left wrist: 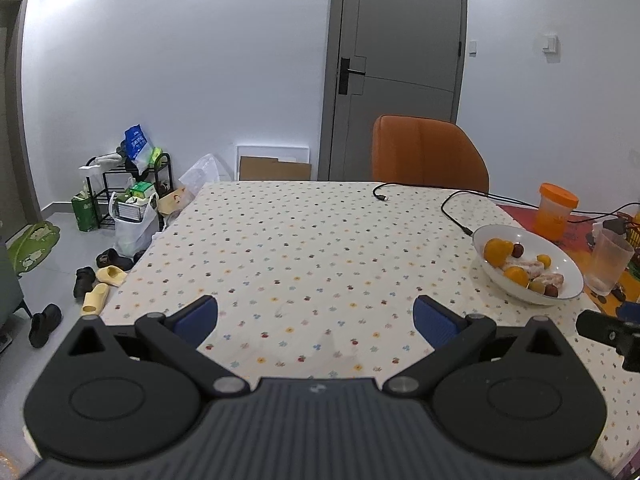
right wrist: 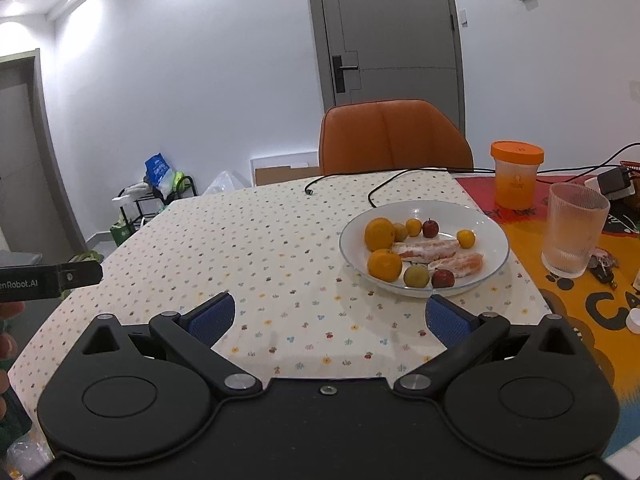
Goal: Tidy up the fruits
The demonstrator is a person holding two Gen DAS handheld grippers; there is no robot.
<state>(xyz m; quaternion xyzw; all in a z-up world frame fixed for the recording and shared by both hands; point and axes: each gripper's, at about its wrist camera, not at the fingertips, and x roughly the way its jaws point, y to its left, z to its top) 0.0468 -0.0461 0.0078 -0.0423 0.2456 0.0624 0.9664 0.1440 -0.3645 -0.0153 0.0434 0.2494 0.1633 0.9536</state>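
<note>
hovering over tablecloth [right wrist: 260, 240] | left gripper [left wrist: 316, 320] and right gripper [right wrist: 328, 320] jaws spread, empty | fruits in white plate [right wrist: 496, 264] near right edge | risk: round oranges [right wrist: 384, 266] roll; plate nudges ribbed glass [right wrist: 574, 230]

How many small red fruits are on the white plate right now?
2: one small red fruit near the white plate's far side, another at its near rim. More could hide behind other fruit.

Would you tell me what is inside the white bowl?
The white bowl holds two oranges, peeled citrus segments, two red fruits and small yellow-green ones; anything beneath them is hidden.
</note>
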